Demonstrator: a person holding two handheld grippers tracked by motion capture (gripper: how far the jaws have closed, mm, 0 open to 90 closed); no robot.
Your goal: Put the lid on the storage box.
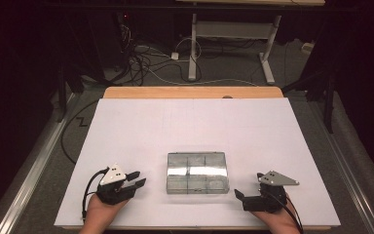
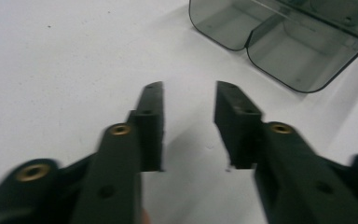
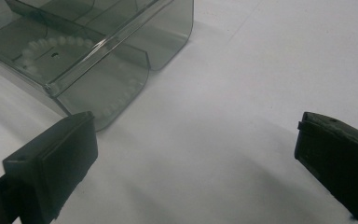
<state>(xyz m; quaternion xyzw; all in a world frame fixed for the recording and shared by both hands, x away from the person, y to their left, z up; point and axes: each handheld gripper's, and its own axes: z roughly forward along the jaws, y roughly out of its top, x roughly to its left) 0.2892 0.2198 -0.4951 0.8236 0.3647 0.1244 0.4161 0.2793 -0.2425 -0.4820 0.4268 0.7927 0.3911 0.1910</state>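
Observation:
A smoky clear plastic box with several compartments lies flat on the white table top, near the front and midway between my hands. I see nothing inside it. My left gripper rests on the table to the box's left, open, jaws pointing toward it. In the left gripper view the open gripper has bare table between its jaws, and the box lies ahead to the right. My right gripper sits at the box's right front corner, spread wide. In the right gripper view, the gripper holds nothing; the box is at upper left.
A wooden strip edges the table's far side. Beyond it stand a white desk frame and loose cables on the floor. Metal rails run along the floor on both sides.

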